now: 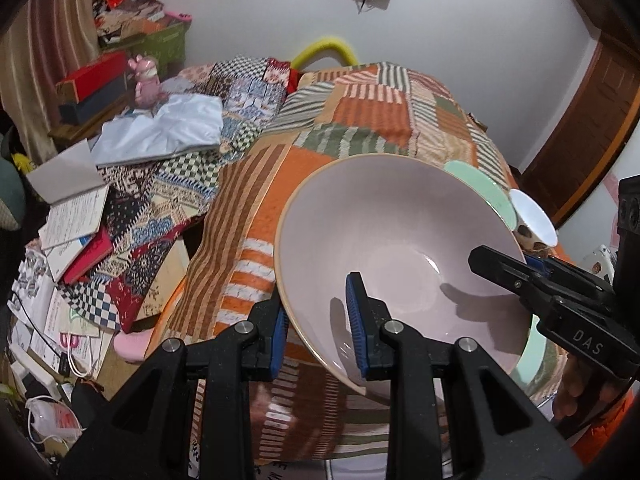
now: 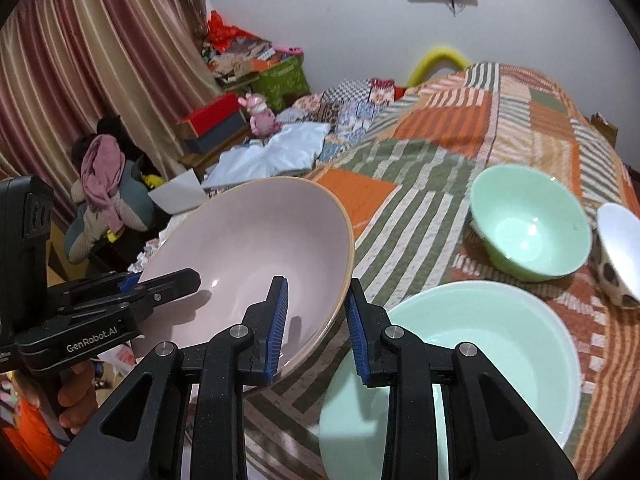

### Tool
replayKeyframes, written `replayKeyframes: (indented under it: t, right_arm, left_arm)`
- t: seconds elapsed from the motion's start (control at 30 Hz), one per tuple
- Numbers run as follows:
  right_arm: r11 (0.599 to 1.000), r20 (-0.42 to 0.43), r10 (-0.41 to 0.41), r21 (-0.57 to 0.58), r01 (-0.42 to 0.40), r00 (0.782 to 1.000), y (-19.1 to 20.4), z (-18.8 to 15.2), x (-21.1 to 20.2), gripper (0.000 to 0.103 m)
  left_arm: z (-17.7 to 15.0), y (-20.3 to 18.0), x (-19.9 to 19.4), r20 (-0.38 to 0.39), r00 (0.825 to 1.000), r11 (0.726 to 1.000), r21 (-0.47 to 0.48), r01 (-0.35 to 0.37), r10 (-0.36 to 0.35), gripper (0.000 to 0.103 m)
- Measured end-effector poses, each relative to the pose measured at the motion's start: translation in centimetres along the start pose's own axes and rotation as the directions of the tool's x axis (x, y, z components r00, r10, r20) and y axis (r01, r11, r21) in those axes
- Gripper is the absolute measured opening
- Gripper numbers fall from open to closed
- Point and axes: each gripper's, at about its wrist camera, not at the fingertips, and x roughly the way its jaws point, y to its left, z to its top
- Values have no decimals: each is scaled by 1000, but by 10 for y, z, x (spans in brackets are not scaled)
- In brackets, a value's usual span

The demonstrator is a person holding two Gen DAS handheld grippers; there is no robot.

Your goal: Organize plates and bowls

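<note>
Fingers (image 1: 356, 322) pinching pink bowl (image 1: 392, 232) rim, tilted

The left claw (image 1: 320, 332) and the right claw (image 2: 316, 328) both point downward at a slant, and each one is closed on the rim of the same pink bowl (image 2: 256, 248), from opposite sides. A hand (image 2: 76, 392) grips the left handle.

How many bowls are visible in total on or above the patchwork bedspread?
4. A pink bowl held by both grippers, a large mint bowl below it, a smaller green bowl behind, and a white spotted bowl at the right edge. Others may be hidden.
</note>
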Motion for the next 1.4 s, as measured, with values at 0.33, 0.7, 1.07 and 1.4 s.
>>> replayKeyframes:
  t: [0.33, 0.7, 1.07, 1.4]
  right_arm:
    - [1000, -116, 9, 6, -8, 993, 2, -10, 37, 26]
    - [1000, -178, 4, -6, -6, 984, 0, -16, 49, 27]
    - [1000, -107, -27, 1, 27, 994, -10, -9, 20, 27]
    - [997, 8, -74, 25, 74, 997, -34, -2, -30, 34]
  left_arm:
    - [-11, 27, 28, -77, 997, 999, -49, -2, -2, 27]
    - [-22, 37, 46, -110, 994, 998, -67, -11, 4, 27]
    - [-12, 37, 22, -57, 997, 997, -64, -53, 49, 27]
    - [5, 7, -11, 38, 995, 995, 1, -96, 96, 44]
